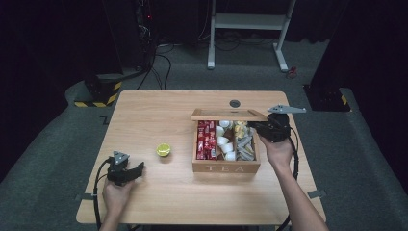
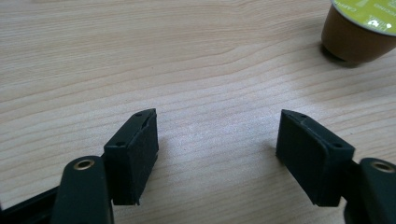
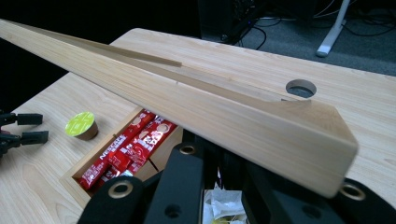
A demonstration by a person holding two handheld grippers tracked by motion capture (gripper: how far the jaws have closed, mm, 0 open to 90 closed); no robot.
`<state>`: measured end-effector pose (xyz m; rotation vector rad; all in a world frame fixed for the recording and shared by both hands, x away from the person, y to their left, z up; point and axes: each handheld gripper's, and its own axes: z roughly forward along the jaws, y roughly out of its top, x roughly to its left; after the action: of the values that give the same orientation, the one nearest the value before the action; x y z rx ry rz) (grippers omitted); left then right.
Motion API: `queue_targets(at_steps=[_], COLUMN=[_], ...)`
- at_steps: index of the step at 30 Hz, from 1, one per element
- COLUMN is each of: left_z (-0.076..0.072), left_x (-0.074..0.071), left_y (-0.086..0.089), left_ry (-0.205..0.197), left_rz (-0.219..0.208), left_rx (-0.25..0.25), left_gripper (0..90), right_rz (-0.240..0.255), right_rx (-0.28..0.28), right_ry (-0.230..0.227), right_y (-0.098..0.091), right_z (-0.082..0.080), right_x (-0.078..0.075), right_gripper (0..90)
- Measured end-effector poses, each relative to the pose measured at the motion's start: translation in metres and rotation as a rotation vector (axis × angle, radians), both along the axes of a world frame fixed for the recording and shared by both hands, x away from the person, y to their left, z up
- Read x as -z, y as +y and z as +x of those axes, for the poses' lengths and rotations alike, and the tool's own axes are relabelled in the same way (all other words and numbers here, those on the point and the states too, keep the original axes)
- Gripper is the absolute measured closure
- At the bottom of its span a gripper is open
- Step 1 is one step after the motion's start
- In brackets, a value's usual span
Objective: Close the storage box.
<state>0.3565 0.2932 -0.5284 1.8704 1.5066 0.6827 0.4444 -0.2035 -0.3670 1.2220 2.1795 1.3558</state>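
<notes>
Left gripper (image 2: 217,154) fingers apart | capsule (image 2: 359,30) beyond, untouched

I am looking at what is plainly a lab or test room, not a home. A bare wooden table (image 1: 159,120) with a cable hole (image 1: 235,103) is standing on grey carpet (image 1: 57,144), walled in by black curtains (image 1: 48,43). Cables (image 1: 159,67) are trailing across the floor toward dark equipment with a red light (image 1: 149,17). Yellow-and-black hazard tape (image 1: 103,91) is marking a stand's base, and a white desk frame (image 1: 250,29) is standing behind.
</notes>
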Motion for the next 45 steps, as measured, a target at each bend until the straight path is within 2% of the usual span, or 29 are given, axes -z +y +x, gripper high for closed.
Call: queue_targets(at_steps=[6, 21, 38, 45], left_z=[0.001, 0.002, 0.002, 0.002], left_x=[0.000, 0.000, 0.000, 0.000], left_y=[-0.001, -0.001, -0.001, -0.001], left_ry=[0.001, 0.005, 0.006, 0.004], left_rz=[-0.004, -0.001, -0.001, -0.001], left_rx=[-0.016, -0.001, 0.000, -0.002], left_gripper=[27.7, 25.1, 25.0, 25.2], right_rz=[0.003, 0.004, 0.027, 0.024], right_rx=[0.002, 0.007, 0.009, 0.008], right_ry=[-0.004, 0.021, 0.011, 0.023], right_y=[0.000, 0.000, 0.000, 0.000], right_z=[-0.001, -0.010, -0.015, -0.018], right_x=[0.003, 0.011, 0.021, 0.025], right_gripper=[87.2, 87.0, 86.7, 86.7])
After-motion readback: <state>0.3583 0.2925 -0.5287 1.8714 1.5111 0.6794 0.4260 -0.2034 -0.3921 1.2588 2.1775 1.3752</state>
